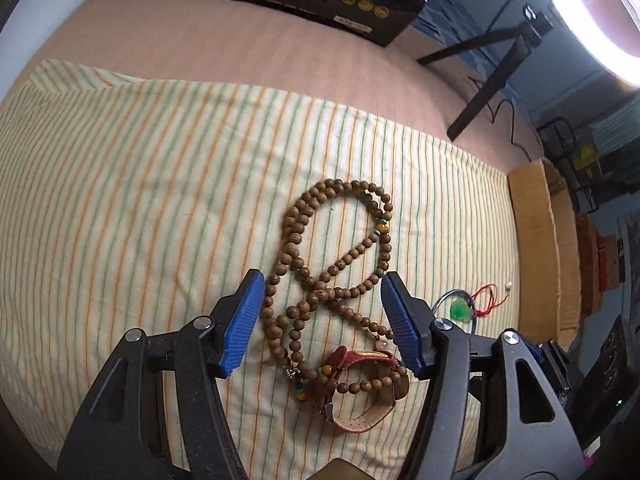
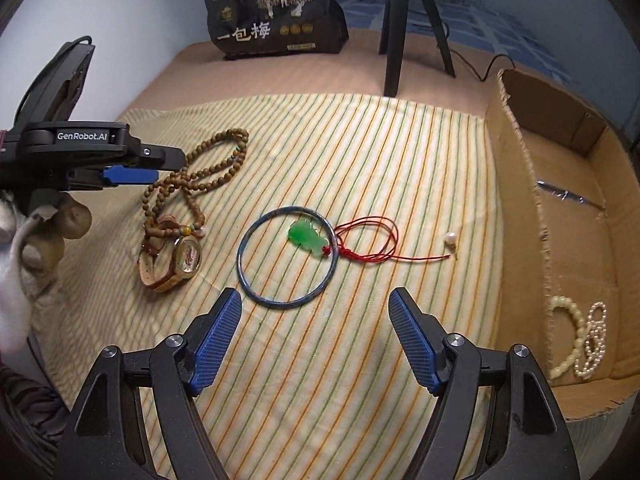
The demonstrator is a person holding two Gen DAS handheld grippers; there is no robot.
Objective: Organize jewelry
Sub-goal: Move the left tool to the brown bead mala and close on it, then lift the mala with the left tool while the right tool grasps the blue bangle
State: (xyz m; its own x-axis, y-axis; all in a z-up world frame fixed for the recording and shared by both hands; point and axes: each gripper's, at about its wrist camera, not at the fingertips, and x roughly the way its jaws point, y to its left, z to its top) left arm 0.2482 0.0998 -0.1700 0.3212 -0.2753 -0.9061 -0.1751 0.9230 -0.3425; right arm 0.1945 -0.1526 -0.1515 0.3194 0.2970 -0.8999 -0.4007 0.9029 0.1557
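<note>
A long wooden bead necklace point(image 1: 332, 264) lies looped on the striped cloth point(image 1: 140, 200), tangled with a watch on a red-brown strap point(image 1: 360, 384). My left gripper point(image 1: 322, 280) hovers open over the beads, its blue pads on either side and touching nothing. In the right wrist view a blue bangle point(image 2: 284, 256) lies around a green jade pendant point(image 2: 306, 236) on a red cord point(image 2: 368, 240) that ends in a pearl bead point(image 2: 451, 238). My right gripper point(image 2: 316, 300) stands open just in front of the bangle, with nothing between its fingers. The beads point(image 2: 208, 160) and watch point(image 2: 186, 258) lie to its left.
An open cardboard box point(image 2: 516, 200) stands at the cloth's right edge with pearl bracelets point(image 2: 580, 340) inside. A black snack bag point(image 2: 276, 20) and a tripod point(image 2: 396, 40) stand at the back. A person's hand point(image 2: 60, 220) holds the left gripper point(image 2: 160, 168).
</note>
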